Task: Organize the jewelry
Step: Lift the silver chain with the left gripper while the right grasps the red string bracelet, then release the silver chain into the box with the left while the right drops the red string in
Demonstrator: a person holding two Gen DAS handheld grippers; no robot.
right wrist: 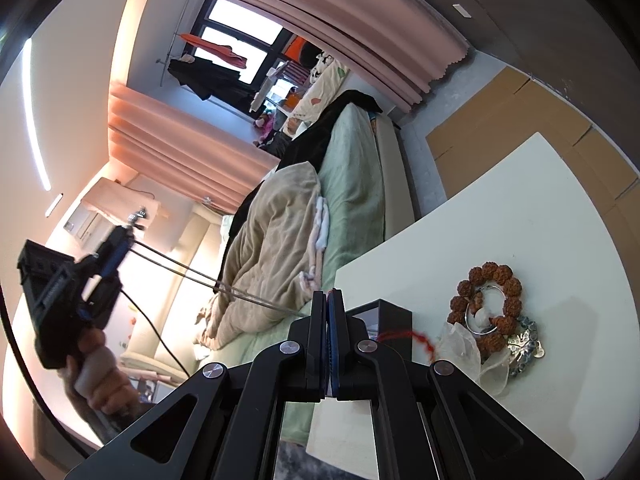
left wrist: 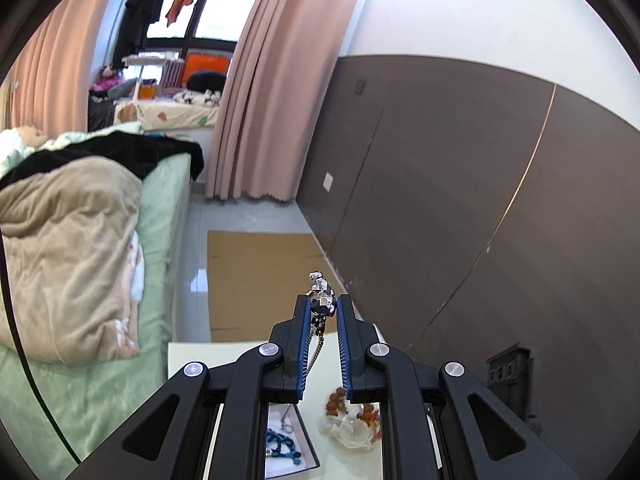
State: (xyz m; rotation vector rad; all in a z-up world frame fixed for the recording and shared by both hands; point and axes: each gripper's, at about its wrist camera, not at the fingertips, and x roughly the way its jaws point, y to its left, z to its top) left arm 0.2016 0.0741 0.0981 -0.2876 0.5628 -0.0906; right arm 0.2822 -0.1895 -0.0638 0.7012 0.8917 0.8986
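Observation:
My left gripper is shut on a silver chain necklace with chunky faceted beads, held high above the white table. The chain runs taut from the left gripper down to my right gripper, which is shut on its other end. A black jewelry box with white lining holds a blue beaded piece. A brown bead bracelet, a silver ring and a clear pouch lie in a pile on the table, with a red cord beside it.
A bed with green sheet and beige blanket stands left of the table. A dark panelled wall is on the right. Flat cardboard lies on the floor beyond the table, pink curtains behind.

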